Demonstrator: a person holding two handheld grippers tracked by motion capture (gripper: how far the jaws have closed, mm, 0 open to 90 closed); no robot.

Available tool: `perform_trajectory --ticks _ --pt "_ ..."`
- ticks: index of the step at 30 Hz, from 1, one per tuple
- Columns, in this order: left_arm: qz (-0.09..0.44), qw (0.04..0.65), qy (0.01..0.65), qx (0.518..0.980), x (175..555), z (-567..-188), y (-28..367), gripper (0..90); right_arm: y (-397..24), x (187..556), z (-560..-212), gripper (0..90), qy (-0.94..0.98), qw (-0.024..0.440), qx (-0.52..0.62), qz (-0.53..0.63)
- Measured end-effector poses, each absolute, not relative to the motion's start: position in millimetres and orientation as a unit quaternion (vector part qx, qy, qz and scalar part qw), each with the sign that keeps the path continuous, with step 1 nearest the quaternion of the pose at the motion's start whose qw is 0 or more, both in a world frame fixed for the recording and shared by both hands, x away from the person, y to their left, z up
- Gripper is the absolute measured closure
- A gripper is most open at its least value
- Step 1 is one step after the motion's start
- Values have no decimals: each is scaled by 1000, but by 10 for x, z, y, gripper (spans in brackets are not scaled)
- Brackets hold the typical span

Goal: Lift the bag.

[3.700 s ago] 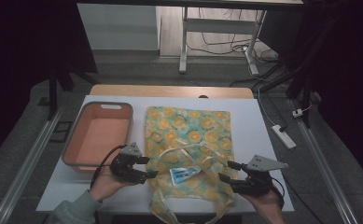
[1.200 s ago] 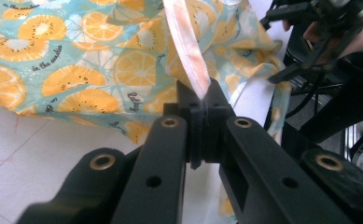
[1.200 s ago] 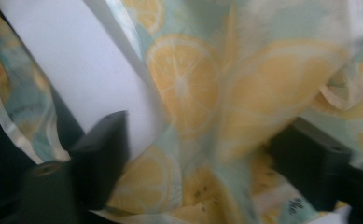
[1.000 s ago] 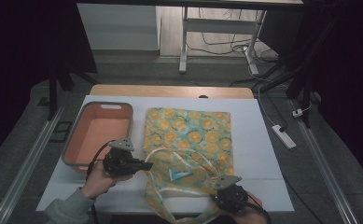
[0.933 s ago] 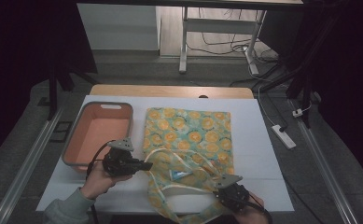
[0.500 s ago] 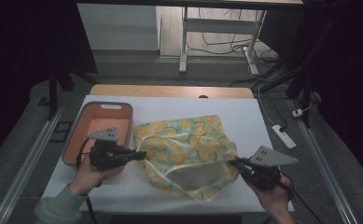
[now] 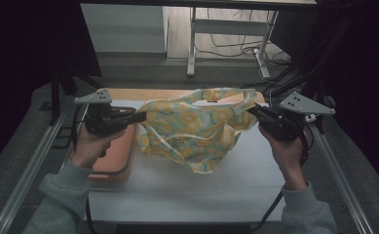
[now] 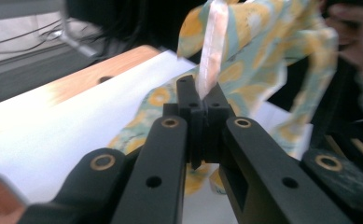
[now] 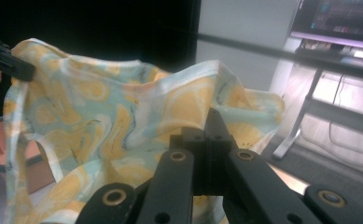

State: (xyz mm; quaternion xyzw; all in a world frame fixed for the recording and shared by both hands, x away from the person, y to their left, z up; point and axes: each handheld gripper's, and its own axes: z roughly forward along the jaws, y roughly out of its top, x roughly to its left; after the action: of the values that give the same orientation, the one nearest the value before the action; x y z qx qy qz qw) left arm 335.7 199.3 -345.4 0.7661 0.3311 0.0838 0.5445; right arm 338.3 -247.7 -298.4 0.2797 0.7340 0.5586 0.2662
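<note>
A yellow and pale green cloth bag [image 7: 197, 129] printed with lemon slices hangs in the air above the white table [image 7: 177, 190], stretched between both grippers. My left gripper [image 7: 142, 116] is shut on the bag's left edge; in the left gripper view its jaws pinch a pale strap [image 8: 211, 56] of the bag [image 8: 272, 51]. My right gripper [image 7: 251, 111] is shut on the bag's right edge, and in the right gripper view the fabric [image 9: 123, 126] spreads out ahead of the closed jaws. The bag's lower part sags toward the table.
An orange tray [image 7: 114, 158] sits on the table's left side, under my left hand. A metal table frame [image 7: 193, 44] and cables [image 7: 236, 46] stand on the floor beyond the far edge. Rails run along both sides of the table.
Both grippers have risen and moved apart, lifting the bag off the table. It lay flat a second ago and now hangs stretched in the air.
</note>
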Motion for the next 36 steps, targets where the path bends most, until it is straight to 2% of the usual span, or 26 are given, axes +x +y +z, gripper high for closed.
perform_trajectory --ticks 3,10,16,17,18,20,21,22,24,27,31,36 --pt "73 524 350 773 3519 -3623 1950 884 -2446 3542 -3145 900 744 246 296 546" --pt "53 468 386 793 3816 -4054 1825 880 -2359 3978 -3776 900 780 191 338 490" --pt "42 452 395 799 3897 -4223 1765 848 -2310 4139 -4117 896 792 157 349 477" --pt "45 453 395 798 3899 -4227 1764 787 -2308 4144 -4129 890 792 155 348 478" --pt "50 453 399 796 3899 -4227 1767 679 -2307 4153 -4134 846 793 152 345 479" --pt "82 453 409 788 3856 -4201 1786 357 -2302 4171 -4134 621 790 145 345 485" --pt "95 458 408 784 3817 -4180 1816 230 -2308 4161 -4121 523 786 149 344 493" --pt "99 467 406 779 3776 -4152 1860 171 -2322 4144 -4099 447 781 149 341 501" --pt "108 485 403 769 3674 -4098 1972 124 -2379 4081 -4034 345 771 149 338 519" --pt "108 489 402 767 3513 -4067 2108 114 -2514 3947 -3936 289 757 141 332 544" --pt "106 471 399 780 3290 -4132 2149 136 -2670 3722 -3868 284 757 152 319 550" --pt "101 450 386 799 3015 -4275 2131 160 -2796 3496 -4032 315 773 149 308 534"
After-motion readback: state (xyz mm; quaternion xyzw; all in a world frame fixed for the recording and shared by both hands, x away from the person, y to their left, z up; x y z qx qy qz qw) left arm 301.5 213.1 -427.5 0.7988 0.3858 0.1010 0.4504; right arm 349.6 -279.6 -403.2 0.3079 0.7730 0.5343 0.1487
